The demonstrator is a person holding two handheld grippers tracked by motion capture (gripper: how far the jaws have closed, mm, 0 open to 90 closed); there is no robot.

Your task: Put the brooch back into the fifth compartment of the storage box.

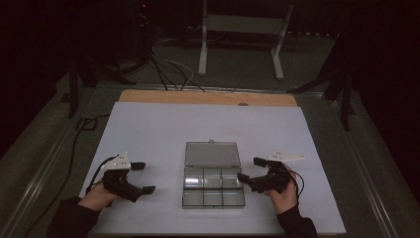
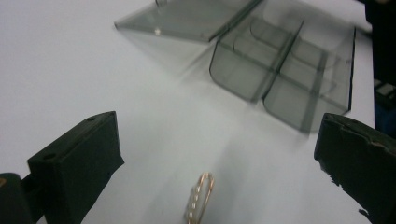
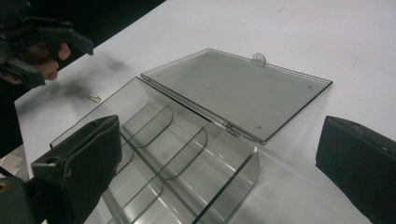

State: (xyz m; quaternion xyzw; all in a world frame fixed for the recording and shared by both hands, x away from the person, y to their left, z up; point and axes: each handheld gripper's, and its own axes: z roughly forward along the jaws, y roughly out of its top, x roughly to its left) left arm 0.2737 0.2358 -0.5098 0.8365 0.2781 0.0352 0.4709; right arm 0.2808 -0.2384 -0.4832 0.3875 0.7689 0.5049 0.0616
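Gold ring (image 2: 200, 198) lies left of the clear box (image 1: 213, 186); your left gripper (image 1: 141, 177) and right gripper (image 1: 251, 169) flank it, jaws apart.

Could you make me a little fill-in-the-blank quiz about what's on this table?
1. The clear box sits with its lid ____.
2. A small gold ring lies on the white table between the jaws of the ____ gripper.
3. The jaws of the right gripper stand ____.
4. The box's compartments are all ____.

Missing words: open; left; open; empty
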